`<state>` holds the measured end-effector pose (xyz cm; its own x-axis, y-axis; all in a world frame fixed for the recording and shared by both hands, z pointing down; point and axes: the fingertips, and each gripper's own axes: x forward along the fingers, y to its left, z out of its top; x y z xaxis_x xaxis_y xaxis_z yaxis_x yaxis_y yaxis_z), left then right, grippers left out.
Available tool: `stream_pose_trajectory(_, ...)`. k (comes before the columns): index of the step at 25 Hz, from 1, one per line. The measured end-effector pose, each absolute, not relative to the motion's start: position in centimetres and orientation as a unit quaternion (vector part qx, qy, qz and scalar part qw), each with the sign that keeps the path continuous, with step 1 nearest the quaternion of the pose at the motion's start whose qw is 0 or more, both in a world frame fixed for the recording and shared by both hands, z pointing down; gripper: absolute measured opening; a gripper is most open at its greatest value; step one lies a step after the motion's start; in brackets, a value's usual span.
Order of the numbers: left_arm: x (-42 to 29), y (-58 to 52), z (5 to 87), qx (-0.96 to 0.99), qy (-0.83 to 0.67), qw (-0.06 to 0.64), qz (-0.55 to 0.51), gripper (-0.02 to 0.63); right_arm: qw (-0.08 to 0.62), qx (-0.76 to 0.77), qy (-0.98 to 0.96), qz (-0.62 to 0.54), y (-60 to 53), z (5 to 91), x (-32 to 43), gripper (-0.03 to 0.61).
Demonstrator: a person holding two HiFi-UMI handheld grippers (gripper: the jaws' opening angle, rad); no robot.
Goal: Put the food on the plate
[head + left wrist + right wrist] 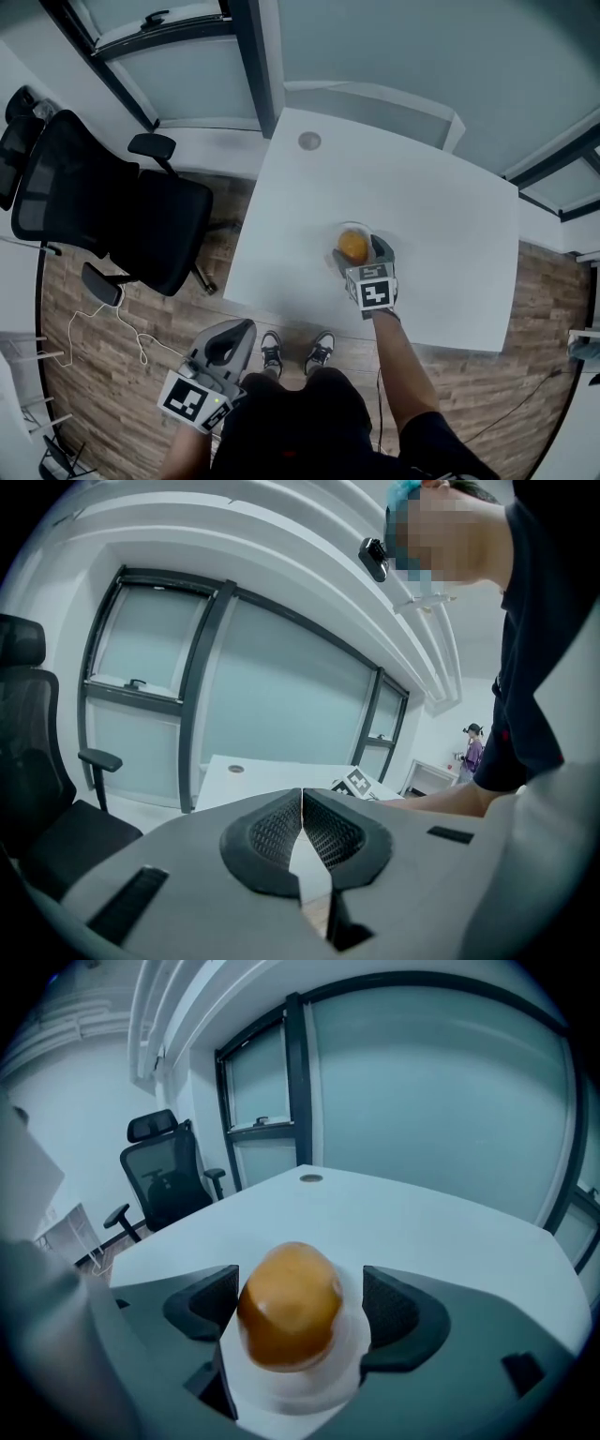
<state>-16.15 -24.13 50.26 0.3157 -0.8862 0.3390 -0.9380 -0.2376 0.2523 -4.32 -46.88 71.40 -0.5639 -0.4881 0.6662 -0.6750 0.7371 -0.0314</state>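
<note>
An orange-brown rounded piece of food [289, 1305] [352, 247] lies on a small white plate [349, 1354] [352, 228] near the middle of the white table [441, 216]. My right gripper [300, 1309] [361, 253] is open, one jaw on either side of the food, just above the plate. The food is close to the left pad, and a gap shows at the right pad. My left gripper [302, 803] [244, 328] is shut with nothing in it, held low off the table's near edge by the person's left side.
A black office chair [112, 211] stands left of the table on the wood floor. A round grey grommet [309, 141] sits at the table's far edge. Glass walls with dark frames rise behind. Another person [473, 752] stands far off.
</note>
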Motion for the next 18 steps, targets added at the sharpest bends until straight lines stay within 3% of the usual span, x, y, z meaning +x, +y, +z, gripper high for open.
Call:
stream_pose_trajectory(12,-16.5,-23.5,46.0,0.816,-0.550,0.176,0.021,0.025,0.121,0.427,-0.884,0.145,-39.5,54.1,2.7,0.396)
stream_pose_trajectory(18,-13.0,-23.7,42.2,0.857,-0.498,0.134,0.004,0.025,0.061,0.423,-0.900,0.086,-33.0,44.6,4.6,0.394)
